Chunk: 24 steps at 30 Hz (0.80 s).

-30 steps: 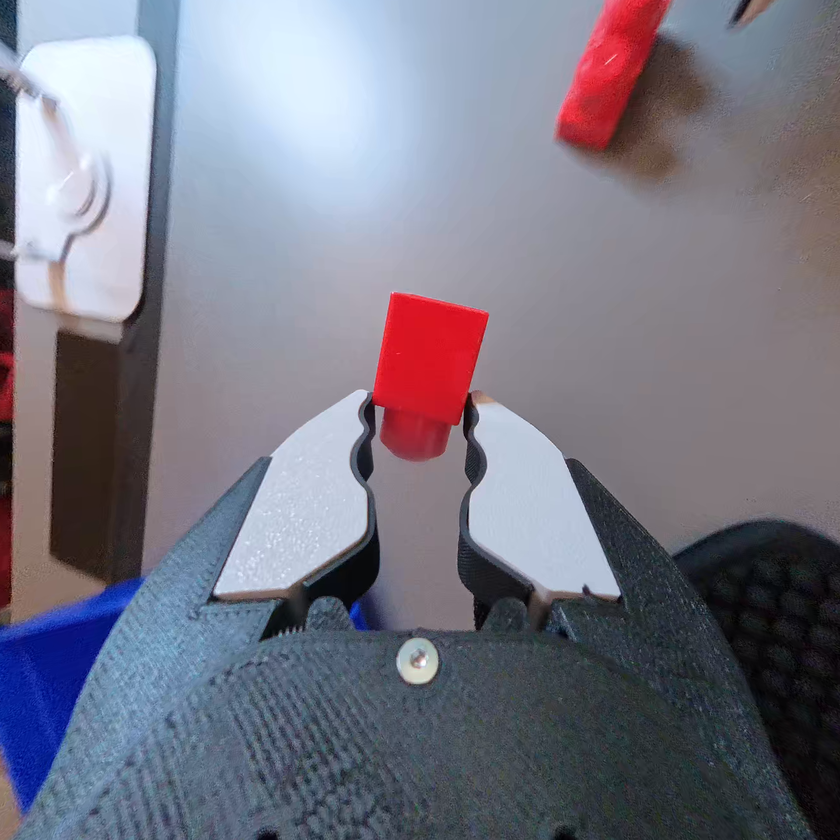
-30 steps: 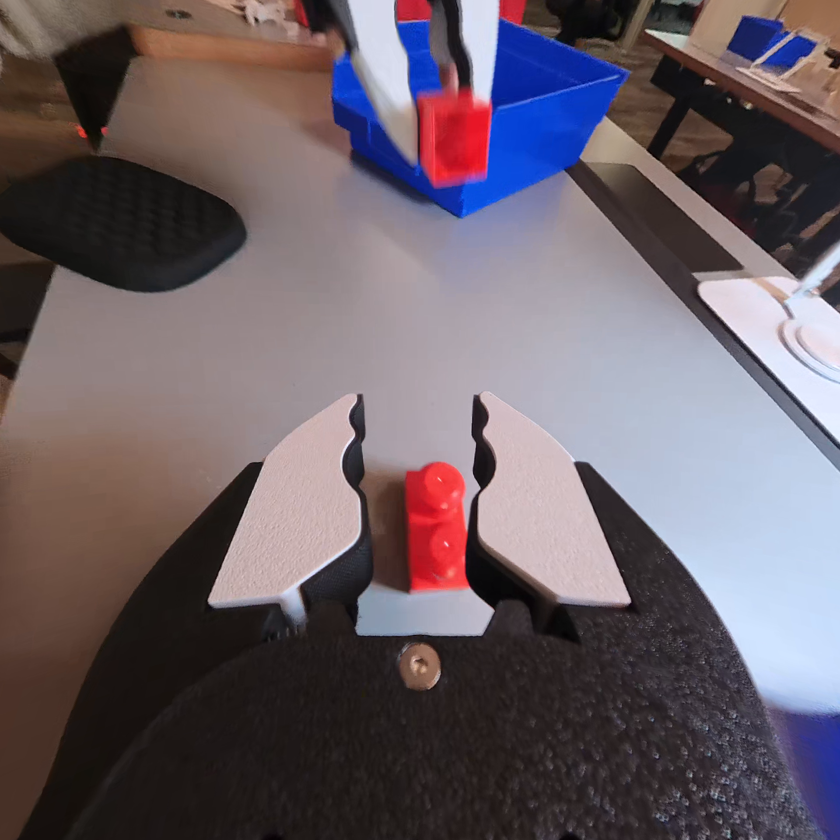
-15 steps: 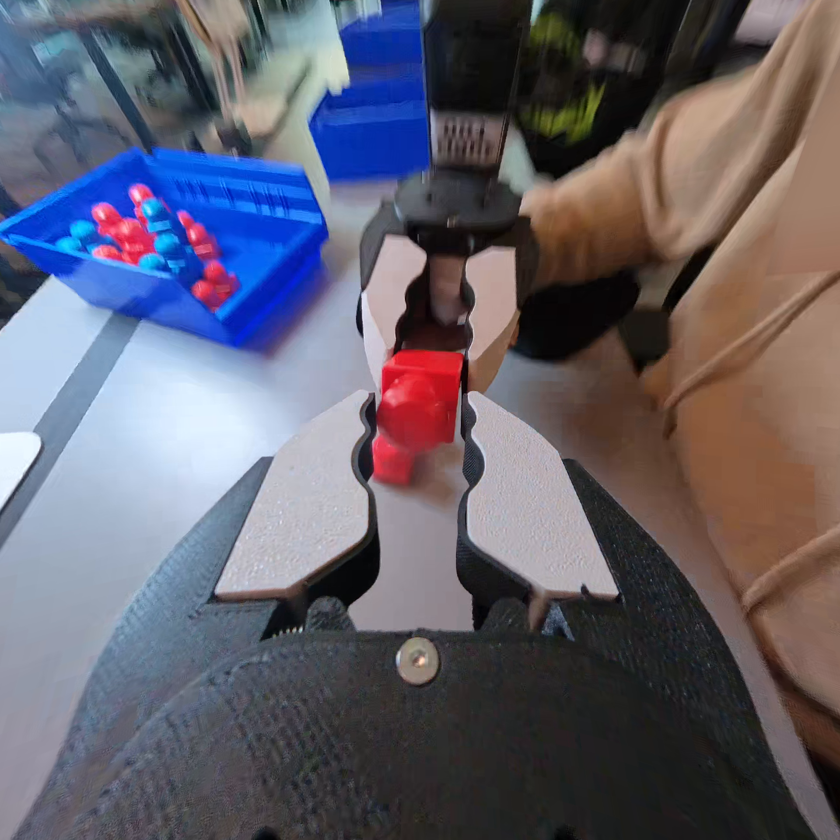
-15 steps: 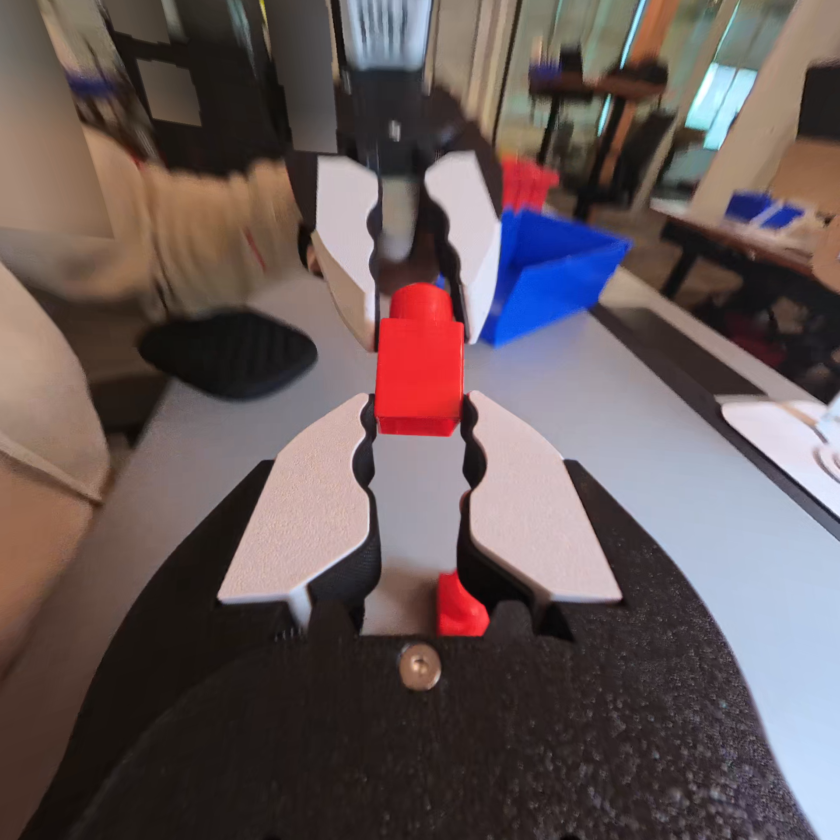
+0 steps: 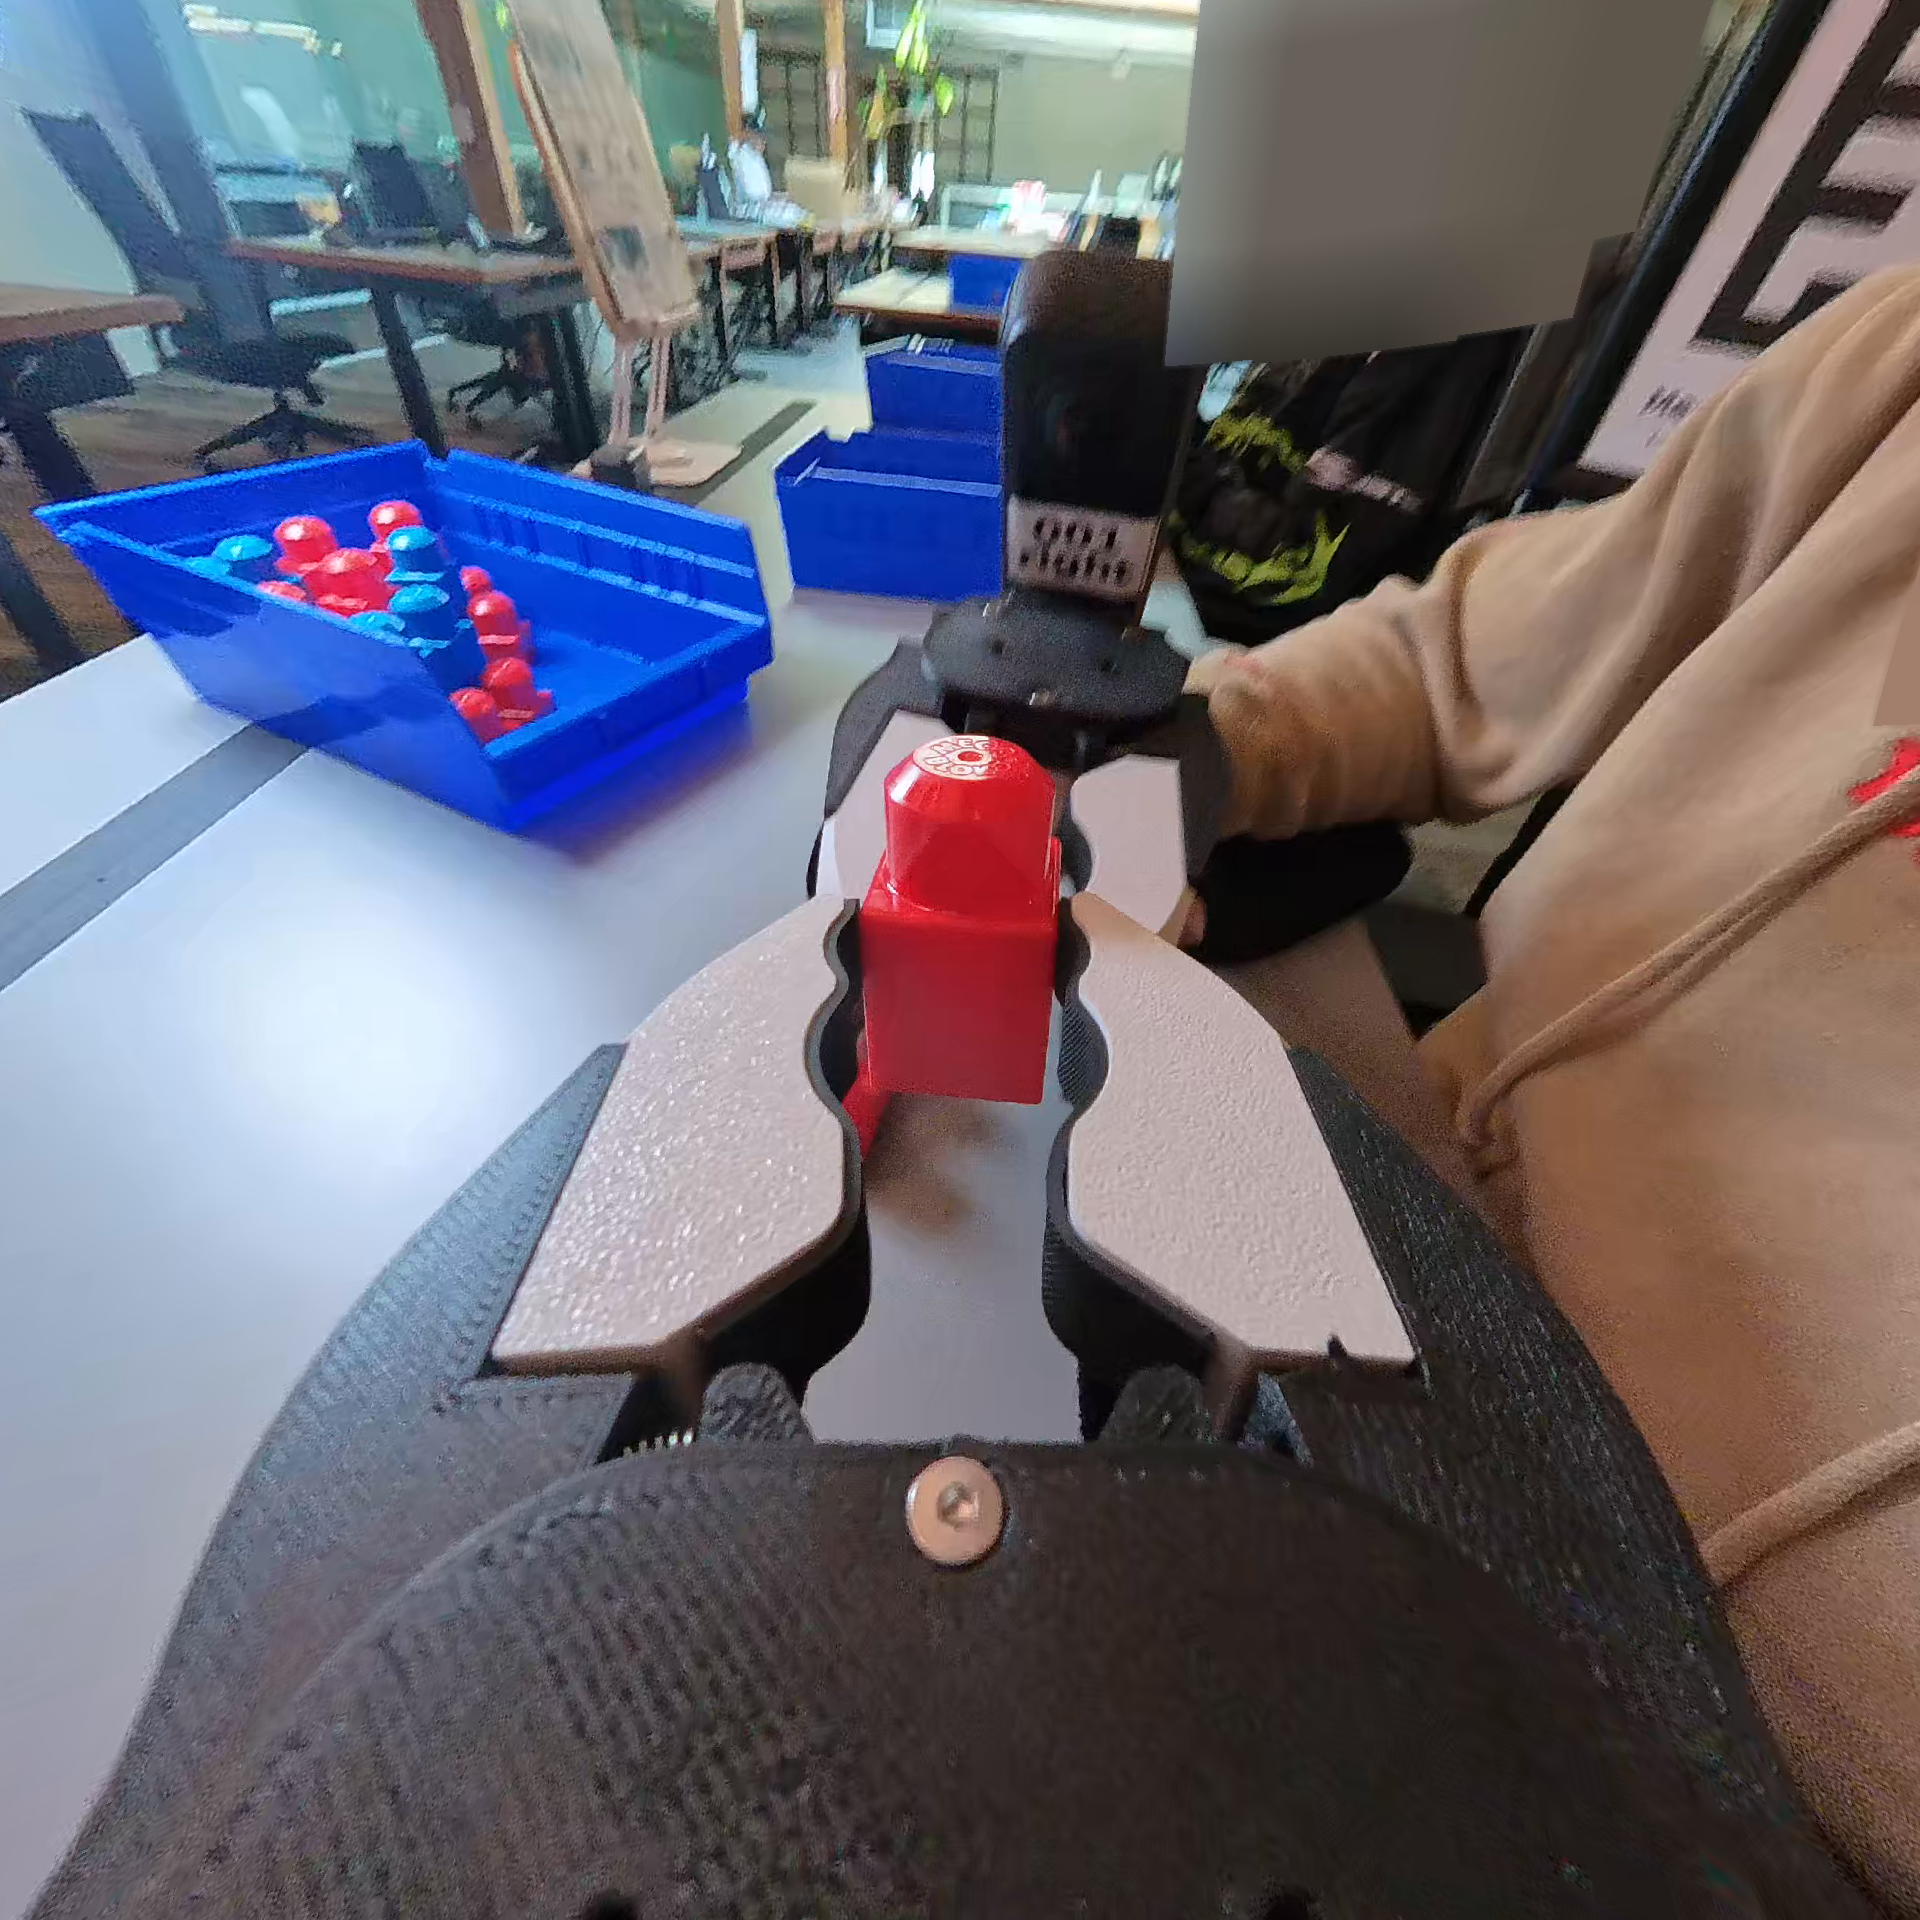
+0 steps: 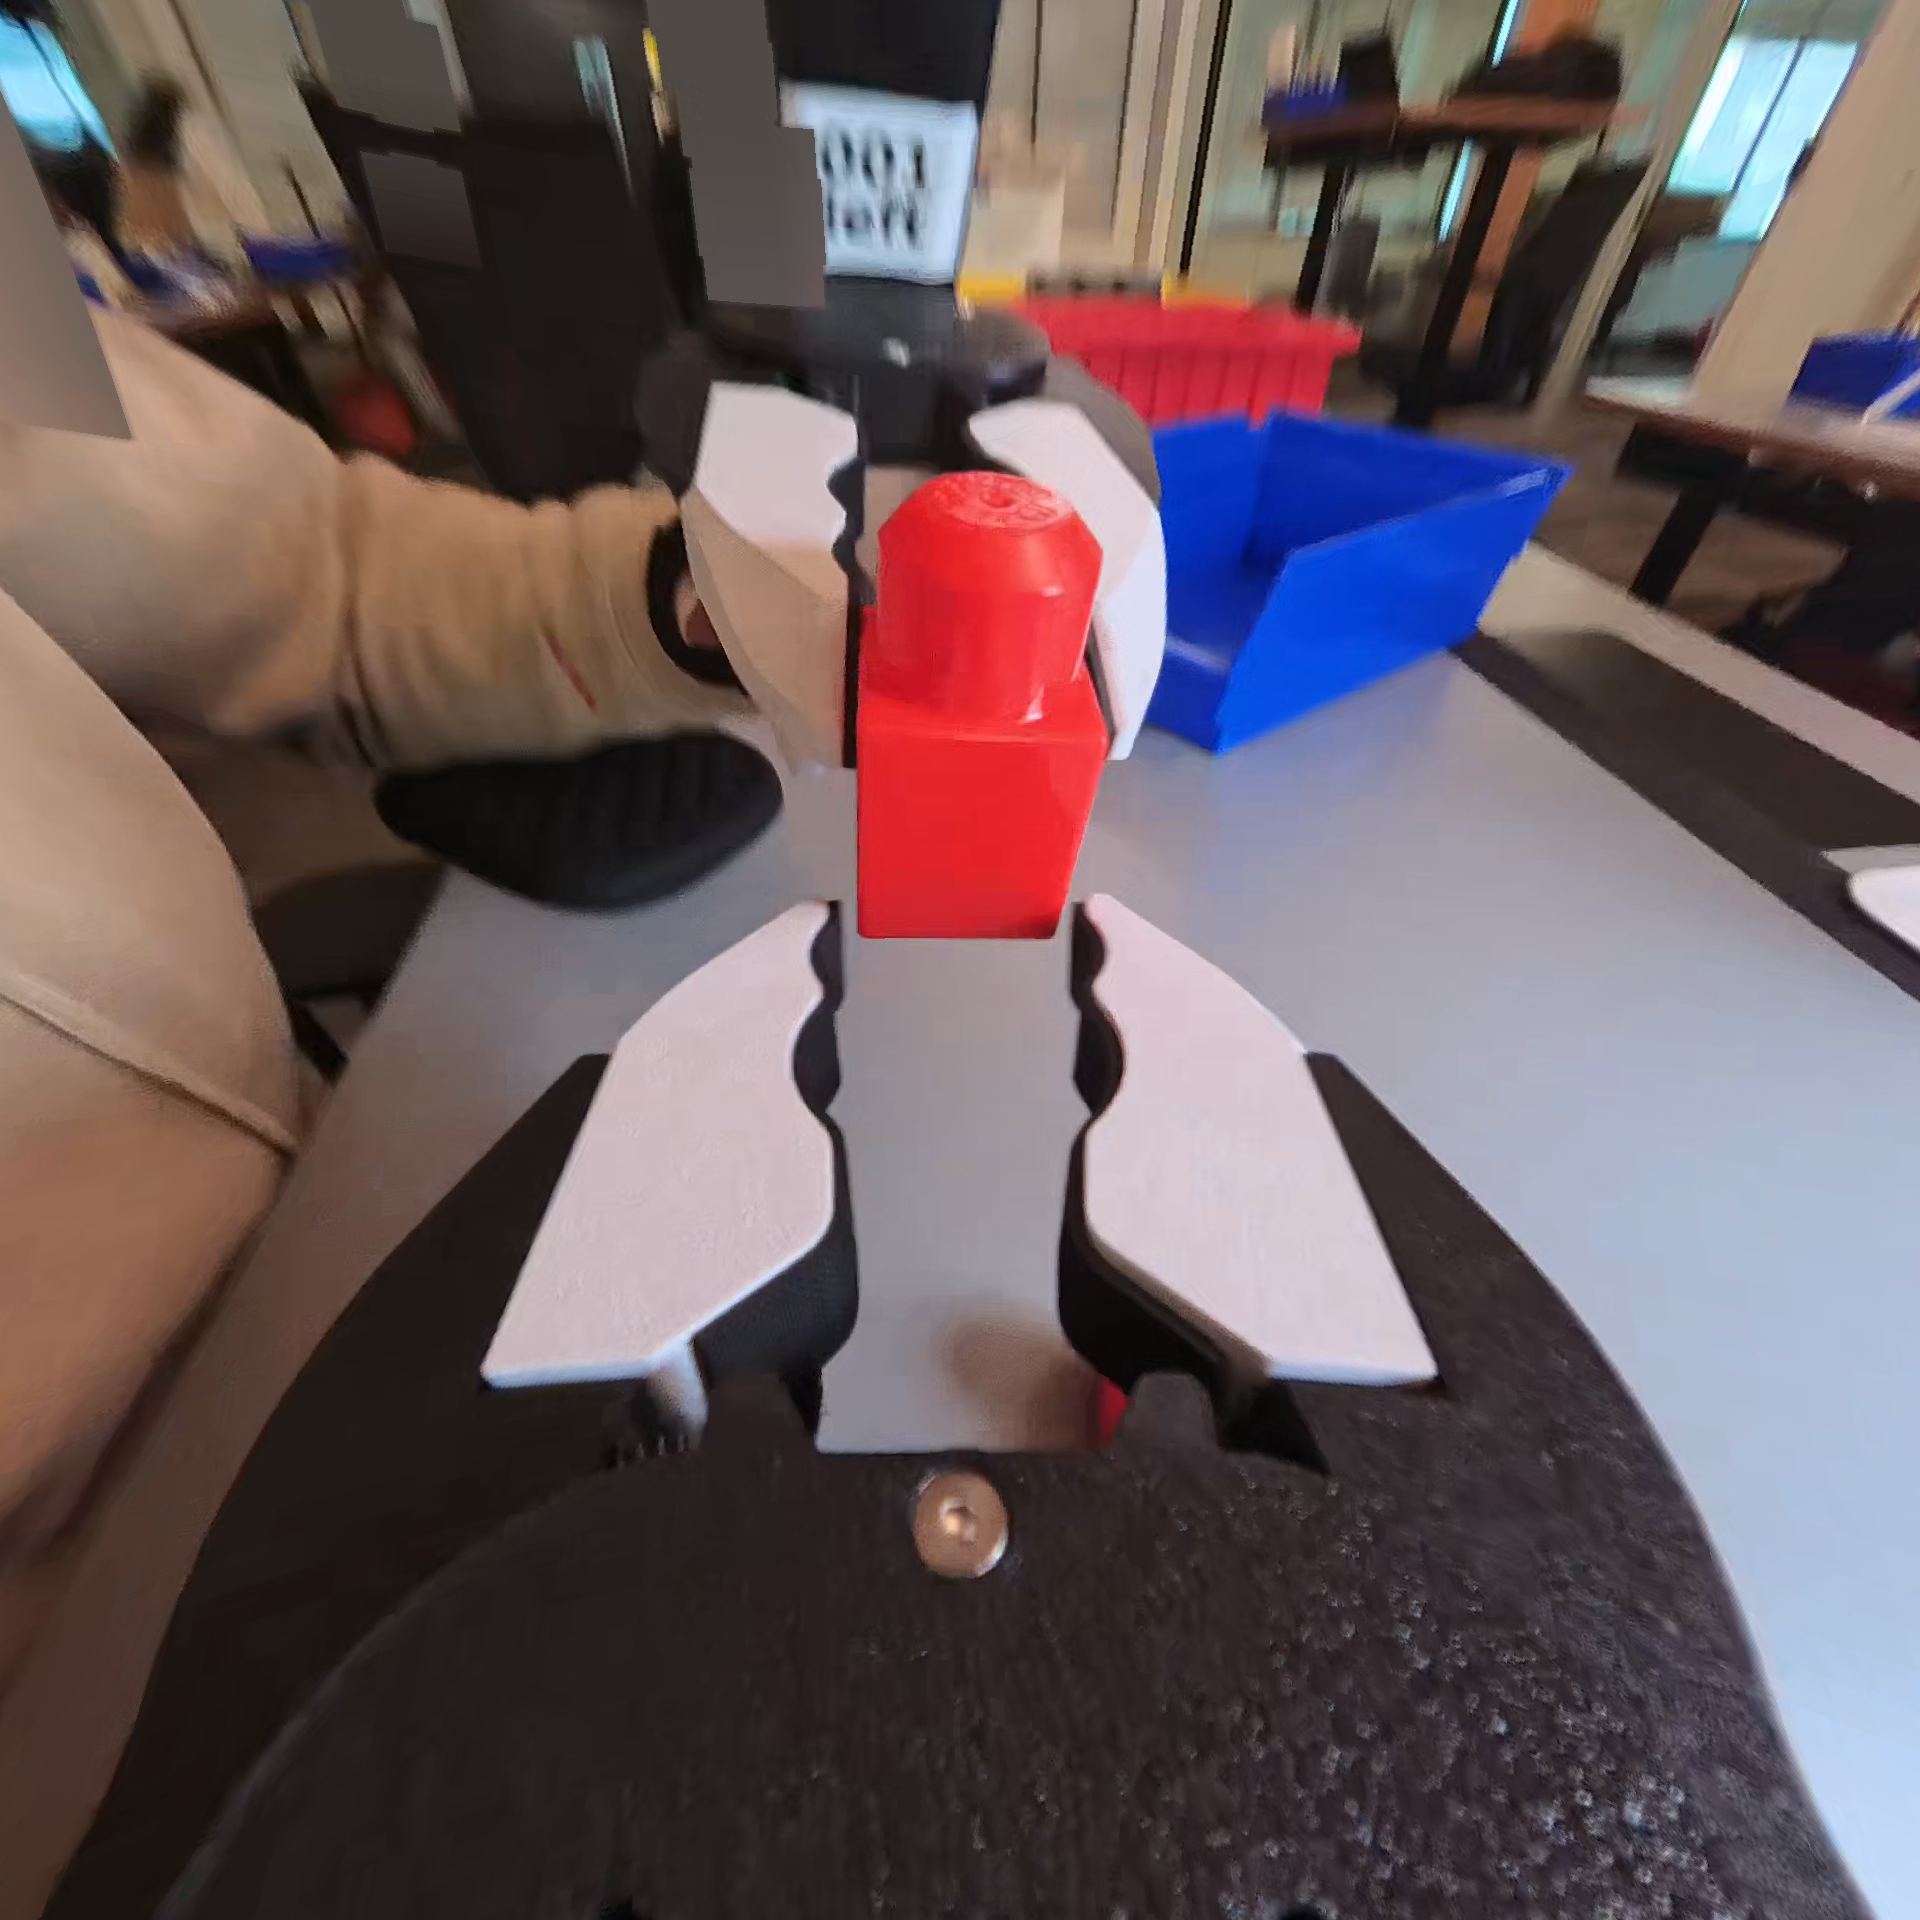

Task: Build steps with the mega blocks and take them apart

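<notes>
The left claw (image 5: 956, 961) is clamped on the square body of a single-stud red block (image 5: 954, 997), which sits upright at the centre of the left wrist view with its stud pointing up and slightly away from the camera. Below and to the left of that block a sliver of a second red piece (image 5: 864, 1107) pokes out; how much of it is hidden I cannot tell.

In the right wrist view the right claw (image 6: 951, 920) stands apart, its jaws open with bare grey surface (image 6: 1455, 935) between them. The red block (image 6: 971, 831) hangs just past the fingertips, in the upper middle of that frame, its lower edge about level with the tips and not gripped by them. Behind it is the left claw's pair of white fingers (image 6: 764, 582), closed on either side of the block. A bit of red (image 6: 1110, 1408) shows low in the frame, near the base of the right finger: probably the two-stud piece lying on the surface under the right claw.

So the two claws face each other head-on, and the block's long axis is vertical, straight ahead of the open right claw. The left claw carries it; my guess is that the coming move is to lower it onto the piece below.

A blue bin (image 5: 623, 665) of red and blue blocks sits in the upper left of the left wrist view.
</notes>
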Available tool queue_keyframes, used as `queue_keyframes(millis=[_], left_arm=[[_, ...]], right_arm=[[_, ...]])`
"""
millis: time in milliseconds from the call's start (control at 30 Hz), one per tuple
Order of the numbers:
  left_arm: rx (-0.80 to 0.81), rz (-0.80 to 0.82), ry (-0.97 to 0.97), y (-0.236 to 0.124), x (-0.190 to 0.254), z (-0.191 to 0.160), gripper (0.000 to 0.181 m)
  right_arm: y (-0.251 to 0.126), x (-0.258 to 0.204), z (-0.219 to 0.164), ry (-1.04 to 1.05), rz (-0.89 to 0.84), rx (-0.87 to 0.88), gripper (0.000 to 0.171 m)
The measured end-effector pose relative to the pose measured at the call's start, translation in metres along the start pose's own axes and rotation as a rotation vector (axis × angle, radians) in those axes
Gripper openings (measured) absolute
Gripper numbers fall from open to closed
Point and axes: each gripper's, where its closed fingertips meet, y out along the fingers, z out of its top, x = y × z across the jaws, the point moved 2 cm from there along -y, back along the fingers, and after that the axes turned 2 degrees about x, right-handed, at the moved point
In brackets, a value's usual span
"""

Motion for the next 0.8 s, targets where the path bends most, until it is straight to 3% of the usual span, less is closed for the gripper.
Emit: queue_keyframes(millis=[67, 200, 267, 333, 467, 600, 700, 800], left_arm=[[-0.128, 0.059, 0.069, -0.004, -0.007, -0.015, 0.035], [-0.346, 0.090, 0.191, -0.003, -0.007, -0.045, 0.035], [-0.364, 0.053, 0.204, 0.004, 0.002, -0.049, 0.035], [-0.411, 0.055, 0.245, 0.006, 0.002, -0.056, 0.035], [-0.276, 0.033, 0.161, 0.007, 0.002, -0.048, 0.035], [-0.188, 0.099, 0.054, -0.001, -0.022, -0.042, 0.040], [-0.235, 0.122, -0.008, 0.002, -0.035, -0.064, 0.042], [-0.306, 0.105, 0.002, 0.010, -0.036, -0.084, 0.045]], right_arm=[[-0.006, 0.004, -0.001, -0.030, 0.010, -0.077, 0.057], [-0.014, 0.008, 0.004, -0.114, 0.011, -0.178, 0.056], [-0.007, 0.004, -0.010, -0.189, 0.011, -0.300, 0.056], [0.000, -0.004, -0.024, -0.242, 0.025, -0.378, 0.036], [-0.005, -0.001, -0.024, -0.215, 0.023, -0.398, 0.034], [-0.046, 0.039, -0.007, -0.165, -0.113, -0.379, 0.034], [-0.094, 0.078, -0.026, -0.113, -0.242, -0.575, 0.034], [-0.122, 0.092, -0.058, -0.056, -0.243, -0.813, 0.034]])
